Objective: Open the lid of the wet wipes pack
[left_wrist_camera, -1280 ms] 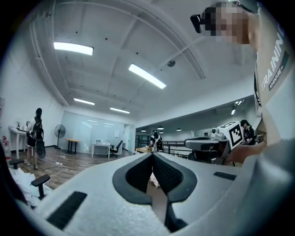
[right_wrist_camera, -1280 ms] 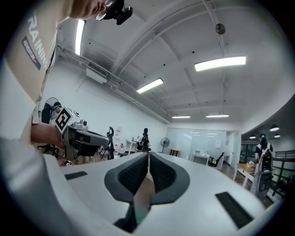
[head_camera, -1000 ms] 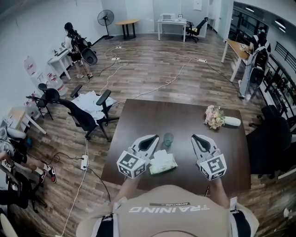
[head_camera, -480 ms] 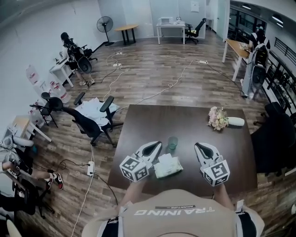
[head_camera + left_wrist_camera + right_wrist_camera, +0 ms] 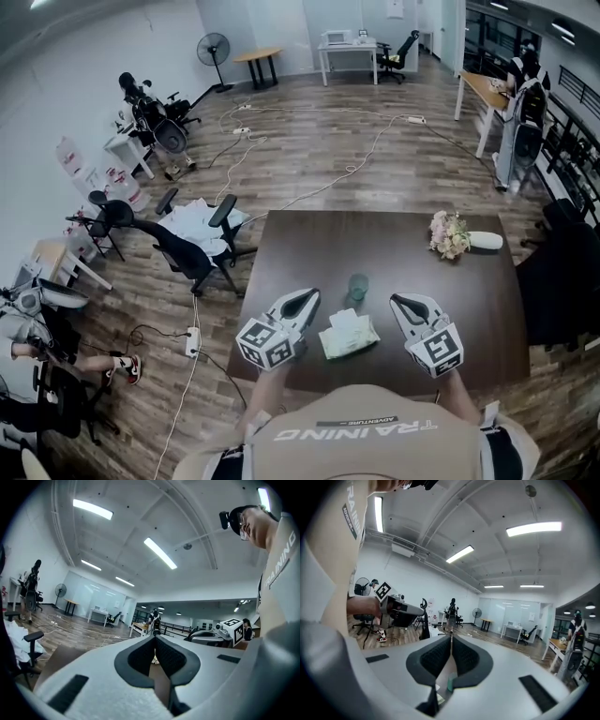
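Observation:
The wet wipes pack (image 5: 348,334) is a pale, crumpled packet lying flat on the dark brown table (image 5: 309,244), near its front edge. Its lid cannot be made out from here. My left gripper (image 5: 311,294) hovers just left of the pack with its jaws shut on nothing; in the left gripper view my left gripper (image 5: 154,638) shows both tips meeting. My right gripper (image 5: 397,300) is to the pack's right, a gap away, also shut and empty. In the right gripper view my right gripper (image 5: 451,637) has its pads together.
A small teal cup (image 5: 358,286) stands just beyond the pack. A bunch of flowers (image 5: 447,234) and a white object (image 5: 486,241) lie at the table's far right. An office chair (image 5: 192,253) stands off the table's left side, with cables on the floor.
Both grippers have sunk a little toward the table, still flanking the pack. The head view has shifted slightly. Both stay shut, and the pack has not moved.

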A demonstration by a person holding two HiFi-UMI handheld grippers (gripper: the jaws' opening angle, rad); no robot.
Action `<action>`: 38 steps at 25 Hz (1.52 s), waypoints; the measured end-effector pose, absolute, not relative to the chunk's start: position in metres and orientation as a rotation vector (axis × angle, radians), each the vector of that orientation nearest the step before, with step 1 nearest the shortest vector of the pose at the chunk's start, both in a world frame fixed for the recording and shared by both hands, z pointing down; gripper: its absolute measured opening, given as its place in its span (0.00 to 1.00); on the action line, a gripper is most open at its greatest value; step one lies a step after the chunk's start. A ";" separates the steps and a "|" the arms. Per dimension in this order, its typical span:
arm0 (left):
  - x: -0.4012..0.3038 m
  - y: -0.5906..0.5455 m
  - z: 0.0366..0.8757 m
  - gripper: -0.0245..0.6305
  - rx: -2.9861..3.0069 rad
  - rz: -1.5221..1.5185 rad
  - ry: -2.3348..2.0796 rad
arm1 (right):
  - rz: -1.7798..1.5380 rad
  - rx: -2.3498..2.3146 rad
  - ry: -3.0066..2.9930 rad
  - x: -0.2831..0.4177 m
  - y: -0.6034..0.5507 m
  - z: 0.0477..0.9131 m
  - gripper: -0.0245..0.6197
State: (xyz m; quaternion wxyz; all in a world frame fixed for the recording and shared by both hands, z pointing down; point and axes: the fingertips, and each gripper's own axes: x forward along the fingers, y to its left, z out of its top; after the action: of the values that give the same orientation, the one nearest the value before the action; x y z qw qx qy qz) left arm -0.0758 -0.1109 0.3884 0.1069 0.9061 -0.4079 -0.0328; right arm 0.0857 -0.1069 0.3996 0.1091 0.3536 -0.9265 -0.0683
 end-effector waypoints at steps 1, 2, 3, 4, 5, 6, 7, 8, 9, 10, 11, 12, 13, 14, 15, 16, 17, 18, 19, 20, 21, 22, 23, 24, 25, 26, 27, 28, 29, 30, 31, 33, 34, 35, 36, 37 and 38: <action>-0.076 -0.110 0.389 0.05 2.673 -0.087 -1.208 | -0.219 1.037 -2.716 0.083 -0.107 0.400 0.07; -0.076 -0.109 0.390 0.05 2.680 -0.079 -1.213 | -0.234 1.039 -2.709 0.081 -0.108 0.400 0.07; -0.074 -0.108 0.390 0.05 2.688 -0.075 -1.215 | -0.242 1.043 -2.704 0.080 -0.108 0.400 0.07; -0.072 -0.108 0.390 0.05 2.695 -0.075 -1.216 | -0.244 1.050 -2.701 0.080 -0.109 0.400 0.07; -0.070 -0.108 0.391 0.05 2.697 -0.081 -1.217 | -0.242 1.064 -2.701 0.082 -0.110 0.399 0.07; -0.069 -0.110 0.392 0.05 2.693 -0.091 -1.219 | -0.233 1.083 -2.707 0.084 -0.112 0.398 0.07; -0.068 -0.110 0.394 0.05 2.685 -0.099 -1.219 | -0.215 1.105 -2.719 0.087 -0.113 0.398 0.07; -0.068 -0.110 0.397 0.05 2.678 -0.100 -1.215 | -0.191 1.124 -2.734 0.088 -0.112 0.400 0.07; -0.069 -0.109 0.400 0.05 2.676 -0.091 -1.207 | -0.167 1.133 -2.748 0.088 -0.111 0.402 0.07; -0.068 -0.108 0.402 0.05 2.678 -0.078 -1.196 | -0.152 1.132 -2.754 0.088 -0.108 0.404 0.07; -0.067 -0.108 0.404 0.05 2.682 -0.067 -1.185 | -0.148 1.127 -2.749 0.088 -0.106 0.407 0.07; -0.065 -0.108 0.404 0.05 2.685 -0.063 -1.172 | -0.153 1.120 -2.736 0.090 -0.106 0.408 0.07; -0.063 -0.110 0.405 0.05 2.684 -0.064 -1.160 | -0.158 1.116 -2.721 0.092 -0.105 0.410 0.07; -0.060 -0.110 0.407 0.05 2.680 -0.067 -1.150 | -0.159 1.117 -2.708 0.095 -0.106 0.412 0.07; -0.058 -0.110 0.409 0.05 2.675 -0.066 -1.144 | -0.155 1.122 -2.701 0.098 -0.106 0.413 0.07; -0.058 -0.110 0.412 0.05 2.671 -0.061 -1.144 | -0.146 1.131 -2.700 0.100 -0.108 0.415 0.07; -0.057 -0.110 0.414 0.05 2.669 -0.053 -1.146 | -0.134 1.141 -2.706 0.100 -0.109 0.416 0.07; -0.057 -0.110 0.415 0.05 2.669 -0.045 -1.149 | -0.118 1.148 -2.713 0.101 -0.110 0.417 0.07; -0.056 -0.109 0.416 0.05 2.672 -0.037 -1.151 | -0.102 1.154 -2.719 0.101 -0.109 0.419 0.07; -0.054 -0.108 0.416 0.05 2.678 -0.028 -1.151 | -0.088 1.157 -2.723 0.101 -0.107 0.420 0.07; -0.051 -0.108 0.415 0.05 2.687 -0.021 -1.147 | -0.080 1.156 -2.722 0.101 -0.106 0.421 0.07; -0.048 -0.108 0.415 0.05 2.697 -0.020 -1.141 | -0.079 1.151 -2.718 0.101 -0.106 0.422 0.07; -0.046 -0.109 0.415 0.05 2.704 -0.024 -1.137 | -0.088 1.143 -2.715 0.100 -0.108 0.422 0.07; -0.045 -0.111 0.415 0.05 2.707 -0.027 -1.136 | -0.102 1.132 -2.714 0.098 -0.111 0.421 0.07; -0.045 -0.112 0.415 0.05 2.707 -0.026 -1.139 | -0.117 1.124 -2.717 0.095 -0.112 0.418 0.07; -0.046 -0.111 0.416 0.05 2.704 -0.021 -1.144 | -0.130 1.121 -2.721 0.093 -0.113 0.416 0.07; -0.047 -0.109 0.418 0.05 2.702 -0.016 -1.146 | -0.139 1.123 -2.723 0.093 -0.113 0.414 0.07; -0.047 -0.108 0.418 0.05 2.700 -0.010 -1.147 | -0.140 1.128 -2.726 0.093 -0.115 0.413 0.07; -0.047 -0.107 0.418 0.05 2.699 -0.005 -1.145 | -0.131 1.131 -2.731 0.094 -0.116 0.412 0.07; -0.047 -0.106 0.419 0.05 2.697 0.003 -1.143 | -0.112 1.133 -2.738 0.094 -0.116 0.413 0.07; -0.048 -0.105 0.420 0.05 2.693 0.013 -1.141 | -0.087 1.133 -2.746 0.093 -0.115 0.415 0.07; -0.051 -0.101 0.424 0.05 2.681 0.032 -1.139 | -0.033 1.131 -2.757 0.089 -0.112 0.424 0.07; -0.052 -0.100 0.426 0.05 2.676 0.037 -1.140 | -0.013 1.130 -2.760 0.086 -0.111 0.428 0.07; -0.053 -0.100 0.428 0.05 2.673 0.039 -1.141 | -0.002 1.127 -2.764 0.085 -0.111 0.430 0.07; -0.053 -0.101 0.429 0.05 2.672 0.038 -1.142 | 0.001 1.122 -2.768 0.083 -0.112 0.432 0.07; -0.053 -0.103 0.429 0.05 2.672 0.036 -1.141 | -0.001 1.118 -2.770 0.082 -0.113 0.432 0.07; -0.052 -0.105 0.430 0.05 2.674 0.035 -1.140 | -0.010 1.116 -2.770 0.082 -0.114 0.432 0.07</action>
State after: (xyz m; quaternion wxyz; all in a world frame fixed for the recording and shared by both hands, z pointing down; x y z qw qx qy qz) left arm -0.0524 -0.1053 0.4297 0.1171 0.9135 -0.3895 0.0121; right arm 0.0818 -0.1136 0.4323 0.0778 0.3726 -0.9247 -0.0032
